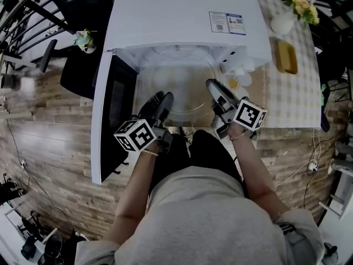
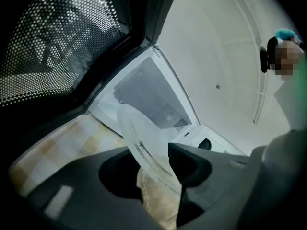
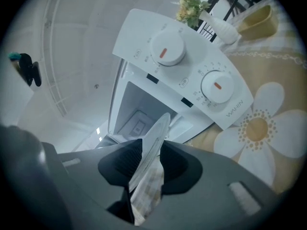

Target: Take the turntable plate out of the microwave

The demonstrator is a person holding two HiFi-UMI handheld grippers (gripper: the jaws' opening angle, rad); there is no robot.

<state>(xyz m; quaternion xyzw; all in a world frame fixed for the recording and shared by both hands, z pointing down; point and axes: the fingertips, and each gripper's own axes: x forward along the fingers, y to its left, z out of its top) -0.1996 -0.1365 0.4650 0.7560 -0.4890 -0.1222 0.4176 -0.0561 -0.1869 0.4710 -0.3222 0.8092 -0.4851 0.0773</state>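
The white microwave [image 1: 182, 21] stands on the table with its door [image 1: 113, 115] swung open to the left. The clear glass turntable plate [image 1: 187, 93] hangs in front of the open cavity, held by its rim on both sides. My left gripper [image 1: 165, 102] is shut on the plate's left edge, and my right gripper [image 1: 216, 91] is shut on its right edge. In the left gripper view the plate [image 2: 144, 138] passes between the jaws of the left gripper [image 2: 158, 159]. In the right gripper view its thin edge [image 3: 156, 133] is pinched in the right gripper [image 3: 149, 159], with the cavity [image 3: 136, 119] behind.
The microwave's control panel with two knobs [image 3: 192, 71] faces the right gripper. A flower-print tablecloth [image 1: 298, 98] carries a yellow dish [image 1: 287, 57] and a vase of flowers [image 1: 292, 12] to the right. A black chair [image 1: 77, 73] stands left of the open door, on a wooden floor.
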